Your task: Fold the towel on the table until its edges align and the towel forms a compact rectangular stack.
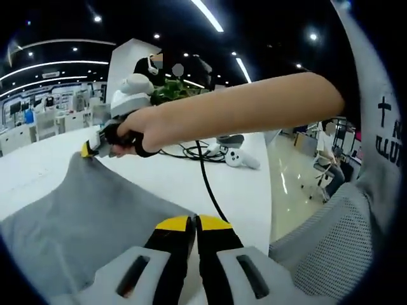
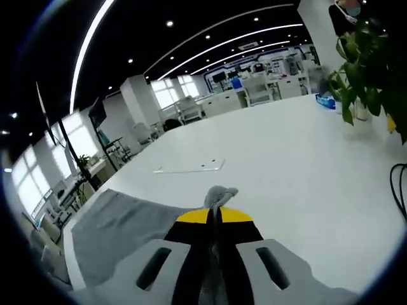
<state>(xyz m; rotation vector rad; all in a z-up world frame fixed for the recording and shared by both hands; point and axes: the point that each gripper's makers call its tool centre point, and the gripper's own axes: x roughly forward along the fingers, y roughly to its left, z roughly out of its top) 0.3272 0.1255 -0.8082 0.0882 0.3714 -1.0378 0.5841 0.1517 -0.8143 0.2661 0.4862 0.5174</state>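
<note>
**Both grippers pinched on towel corners, fold in hand**

Left gripper (image 1: 194, 223), yellow-tipped jaws nearest the lens, pressed together at the near edge of the grey towel (image 1: 89, 216). Looks like it's nipping the cloth, but the bite itself sits under the tips, so that's a judgement.

Right gripper (image 2: 216, 215) jaws are closed on a bunched towel corner; a tuft of grey cloth pokes up past the tips in the right gripper view. From the left gripper view the same tool (image 1: 95, 147) shows at the far corner, held in the person's hand (image 1: 137, 130), with the cloth pulled into a peak there.

Towel lies on the white table (image 2: 299, 171), mostly flat, sagging between the two held points. Black cable (image 1: 206, 181) and a white controller (image 1: 241, 159) sit just beyond it, a plant (image 2: 372, 70) further off.

Handling read:
- light, limp, no stiffness; it drapes and wrinkles wherever unsupported
- not slippery, not fragile; firm pinch is fine
- take hold at corners or right on the hem, keep tension between the grips so the edge stays straight
- mid-panel grabs would just bunch it

Watch the cable when carrying the corner over.
</note>
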